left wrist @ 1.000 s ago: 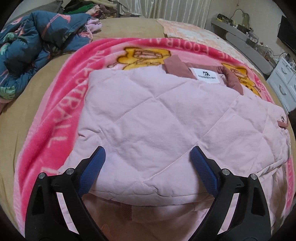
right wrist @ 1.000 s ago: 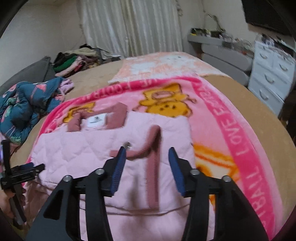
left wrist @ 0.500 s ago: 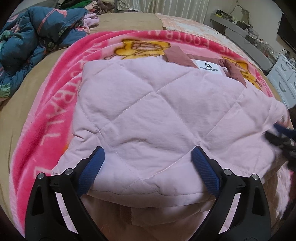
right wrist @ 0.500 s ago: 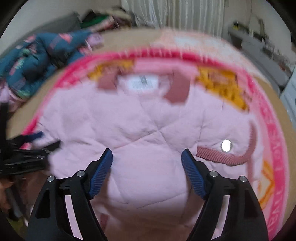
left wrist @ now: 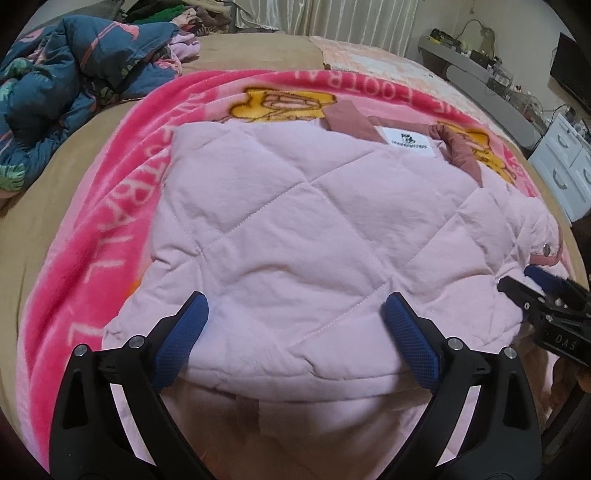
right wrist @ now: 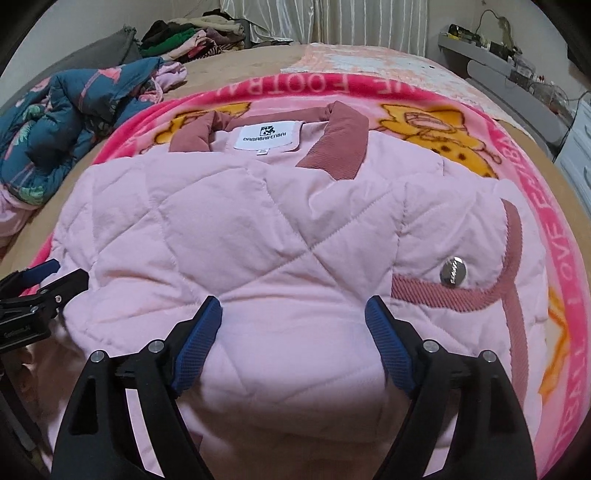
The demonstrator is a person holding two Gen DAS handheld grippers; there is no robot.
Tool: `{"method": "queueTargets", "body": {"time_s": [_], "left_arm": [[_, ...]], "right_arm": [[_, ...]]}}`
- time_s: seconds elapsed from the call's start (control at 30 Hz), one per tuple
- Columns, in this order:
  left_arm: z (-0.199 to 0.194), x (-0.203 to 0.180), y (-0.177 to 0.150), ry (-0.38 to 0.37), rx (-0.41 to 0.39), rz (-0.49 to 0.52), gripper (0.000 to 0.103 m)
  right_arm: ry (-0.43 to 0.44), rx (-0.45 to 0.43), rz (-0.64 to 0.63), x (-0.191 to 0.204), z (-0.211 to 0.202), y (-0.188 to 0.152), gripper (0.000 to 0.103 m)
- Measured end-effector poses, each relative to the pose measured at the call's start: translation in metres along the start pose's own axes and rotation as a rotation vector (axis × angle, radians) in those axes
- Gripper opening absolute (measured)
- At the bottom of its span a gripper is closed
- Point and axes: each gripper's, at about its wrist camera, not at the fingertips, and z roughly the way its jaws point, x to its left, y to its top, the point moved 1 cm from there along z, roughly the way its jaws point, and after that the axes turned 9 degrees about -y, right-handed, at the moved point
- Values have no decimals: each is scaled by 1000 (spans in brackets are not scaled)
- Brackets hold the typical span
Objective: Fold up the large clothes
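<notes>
A pale pink quilted jacket (left wrist: 295, 206) lies folded on a bright pink blanket (left wrist: 92, 240), its dusty-rose collar (right wrist: 343, 147) and white label (right wrist: 266, 138) at the far side. My left gripper (left wrist: 293, 299) hovers open over the jacket's near left edge, pads clear of the cloth. My right gripper (right wrist: 293, 301) is over the near right part, jaws opening; the padded fold bulges between them but the pads do not press on it. A rose trim strip with a silver snap (right wrist: 453, 271) lies flat to its right. Each gripper shows at the other view's edge (left wrist: 546, 291), (right wrist: 44, 280).
A dark blue patterned quilt (left wrist: 66, 74) is bunched at the far left of the bed. A pile of clothes (right wrist: 184, 33) sits by the curtain. White drawers (left wrist: 565, 166) and a cluttered grey shelf (right wrist: 491, 62) stand to the right.
The right gripper swung left and down from the rose trim strip to the jacket's near edge, and its jaws widened. The trim now lies flat. The left gripper barely moved.
</notes>
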Motion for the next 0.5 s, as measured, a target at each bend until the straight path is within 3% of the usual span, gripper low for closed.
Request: {"method": "queueTargets", "body": {"time_s": [0.2,0.27,0.5], "left_arm": [[-22,-9,-9,-4,-18,16,94],[-30,-9,-11,-17,-23,7,94],[-69,-10,-16,-42,-72,-11,94]], "right_arm": [[-7,-3,26,-2,-15,-10,82],[-25,13,54,-7,-19,-15,97],[7,-20,91,-14,-49,-34,99]]}}
